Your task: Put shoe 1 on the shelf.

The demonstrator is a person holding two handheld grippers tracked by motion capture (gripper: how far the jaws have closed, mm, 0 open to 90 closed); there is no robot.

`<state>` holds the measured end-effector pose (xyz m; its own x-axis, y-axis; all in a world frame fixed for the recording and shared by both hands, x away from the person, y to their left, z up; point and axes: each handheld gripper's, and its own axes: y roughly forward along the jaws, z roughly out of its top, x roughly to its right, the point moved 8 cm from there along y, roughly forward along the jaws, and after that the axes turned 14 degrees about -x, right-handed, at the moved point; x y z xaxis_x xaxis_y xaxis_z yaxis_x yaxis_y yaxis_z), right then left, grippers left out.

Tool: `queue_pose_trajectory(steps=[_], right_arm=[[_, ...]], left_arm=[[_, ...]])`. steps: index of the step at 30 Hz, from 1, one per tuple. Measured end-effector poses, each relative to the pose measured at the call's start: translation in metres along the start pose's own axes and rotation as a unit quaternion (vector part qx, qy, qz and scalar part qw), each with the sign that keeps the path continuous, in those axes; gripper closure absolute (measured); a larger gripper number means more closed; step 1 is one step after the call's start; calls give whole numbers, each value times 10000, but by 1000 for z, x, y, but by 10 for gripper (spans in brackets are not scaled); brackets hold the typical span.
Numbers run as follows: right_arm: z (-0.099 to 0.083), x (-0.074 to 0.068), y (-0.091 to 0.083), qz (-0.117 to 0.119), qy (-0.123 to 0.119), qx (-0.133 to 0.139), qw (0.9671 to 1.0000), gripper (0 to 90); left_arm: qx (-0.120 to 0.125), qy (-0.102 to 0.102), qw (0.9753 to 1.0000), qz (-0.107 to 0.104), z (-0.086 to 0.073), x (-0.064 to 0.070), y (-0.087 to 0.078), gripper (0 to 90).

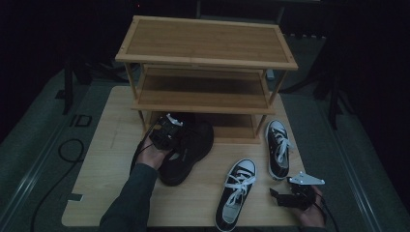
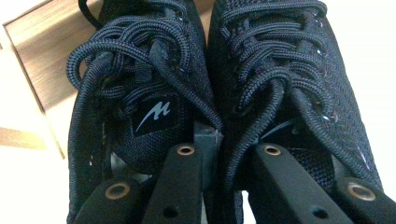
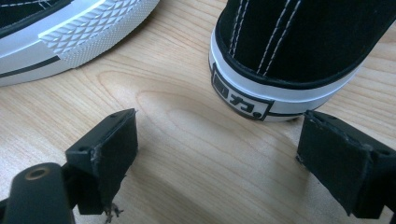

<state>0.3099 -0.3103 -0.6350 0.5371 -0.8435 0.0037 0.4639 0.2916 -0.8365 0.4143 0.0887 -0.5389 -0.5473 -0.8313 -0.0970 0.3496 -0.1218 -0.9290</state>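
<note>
Left gripper (image 1: 167, 133) at 9 o'clock of table (image 1: 106, 169), jaws pinched on adjoining inner collars of black sneaker pair (image 1: 188, 150), which sits at foot of wooden rack (image 1: 208, 48). Canvas sneaker (image 1: 237, 193) at 6 o'clock, its mate (image 1: 279, 147) at 3. Right gripper (image 1: 283, 195) at 5 o'clock, jaws apart, gripping nothing, just behind mate's heel (image 3: 261, 93).

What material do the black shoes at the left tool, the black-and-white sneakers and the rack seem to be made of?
Black shoes: likely knitted mesh fabric, matte; woven texture and braided round laces show.
Black-and-white sneakers: probably canvas upper with white stitching, over a smooth rubber-like white sole band; the toe of the other sneaker has a diamond pattern.
Rack: appears light wood or bamboo, satin; grain lines visible.
</note>
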Motion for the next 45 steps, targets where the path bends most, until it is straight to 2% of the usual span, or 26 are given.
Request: queue_pose_trajectory(steps=[13, 22, 29, 32, 33, 34, 36, 40, 45], right_arm=[[0, 0, 0, 5, -9, -1, 10000, 117], [0, 0, 0, 11, -20, -2, 10000, 117], [0, 0, 0, 11, -21, -2, 10000, 116], [0, 0, 0, 11, -22, -2, 10000, 116], [0, 0, 0, 11, -22, -2, 10000, 116], [0, 0, 0, 11, -22, -2, 10000, 116], [0, 0, 0, 10, -23, -1, 10000, 117], [0, 0, 0, 10, -23, -1, 10000, 117], [0, 0, 0, 11, -22, 0, 10000, 116]], left_arm=[[45, -136, 9996, 224, 21, 5, 10, 857], [61, -396, 9986, 335, 34, 8, 16, 856], [91, -567, 9978, 326, 39, 8, 19, 855], [114, -798, 9961, 347, 41, 8, 20, 855], [114, -798, 9961, 347, 41, 8, 20, 855], [141, -915, 9951, 359, 42, 9, 21, 855], [147, -943, 9947, 378, 43, 10, 21, 855], [200, -1169, 9922, 385, 46, 12, 24, 855], [220, -1165, 9919, 462, 47, 12, 25, 844]])
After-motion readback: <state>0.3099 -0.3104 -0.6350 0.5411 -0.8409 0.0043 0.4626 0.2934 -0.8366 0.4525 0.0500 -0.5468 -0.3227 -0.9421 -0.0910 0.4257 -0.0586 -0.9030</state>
